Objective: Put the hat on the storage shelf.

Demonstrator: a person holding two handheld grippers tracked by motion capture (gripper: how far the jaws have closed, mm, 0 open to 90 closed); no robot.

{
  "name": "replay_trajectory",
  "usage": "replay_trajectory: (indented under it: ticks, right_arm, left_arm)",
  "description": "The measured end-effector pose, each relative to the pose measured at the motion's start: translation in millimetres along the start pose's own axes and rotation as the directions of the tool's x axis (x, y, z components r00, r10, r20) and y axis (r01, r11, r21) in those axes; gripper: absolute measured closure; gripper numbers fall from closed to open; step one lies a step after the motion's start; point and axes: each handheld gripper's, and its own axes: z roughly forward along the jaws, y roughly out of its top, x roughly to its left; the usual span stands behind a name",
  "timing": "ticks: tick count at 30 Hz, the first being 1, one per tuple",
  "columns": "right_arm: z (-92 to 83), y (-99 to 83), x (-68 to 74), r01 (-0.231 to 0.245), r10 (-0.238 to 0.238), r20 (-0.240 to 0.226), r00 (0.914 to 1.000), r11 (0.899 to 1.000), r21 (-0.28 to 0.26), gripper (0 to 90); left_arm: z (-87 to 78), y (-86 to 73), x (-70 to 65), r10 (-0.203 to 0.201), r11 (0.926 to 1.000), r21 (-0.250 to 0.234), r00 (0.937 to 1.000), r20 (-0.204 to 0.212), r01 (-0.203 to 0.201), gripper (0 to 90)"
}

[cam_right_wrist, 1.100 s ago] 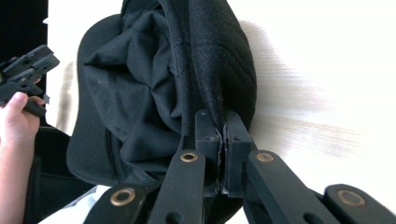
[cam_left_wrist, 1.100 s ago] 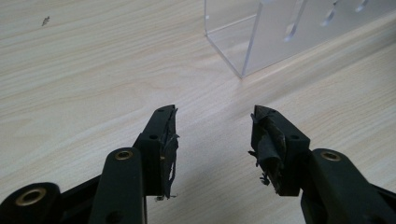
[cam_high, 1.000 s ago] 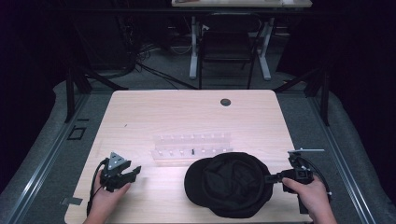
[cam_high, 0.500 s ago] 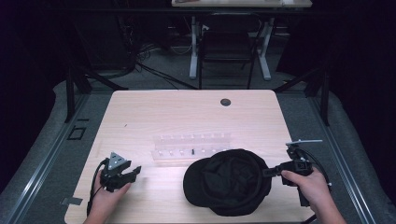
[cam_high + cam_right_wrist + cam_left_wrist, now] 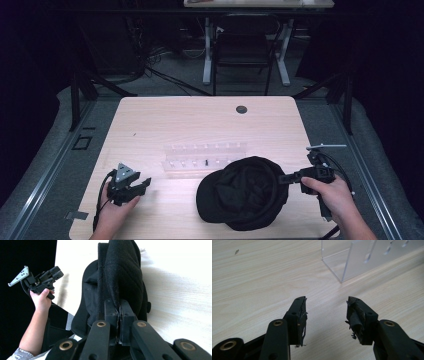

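A black cap [image 5: 242, 192] lies near the table's front edge, right of the middle. My right gripper [image 5: 285, 178] is shut on the edge of the cap, at its right side, and lifts that side off the wood. In the right gripper view the jaws stand pressed together on the black cloth of the cap [image 5: 122, 277], my right gripper [image 5: 119, 315] pinching a fold of it. My left gripper [image 5: 142, 186] rests at the front left of the table, open, pointing right. In the left gripper view my left gripper [image 5: 325, 312] has bare wood between its jaws.
A clear acrylic rack [image 5: 205, 159] with a small dark piece in it stands behind the cap; its corner [image 5: 352, 262] is ahead of the left jaws. A round dark grommet [image 5: 241, 109] sits at the table's [image 5: 165, 125] far side. Chairs and desk legs stand beyond.
My right gripper has risen a little with the cap's edge in it, and the cap has folded up and bunched toward the left. The left gripper has stayed put.
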Motion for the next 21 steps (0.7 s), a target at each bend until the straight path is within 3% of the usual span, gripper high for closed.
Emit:
replay_trajectory:
  ticks: [21]
  right_arm:
    - [-8.0, 12.5, 30.4, 0.034, -0.035, -0.077, 0.9964, 0.999, -0.018, 87.9]
  left_arm:
    - [0.1, -0.3, 1.1, -0.002, 1.0000, -0.004, 1.0000, 0.000, 0.002, 47.8]
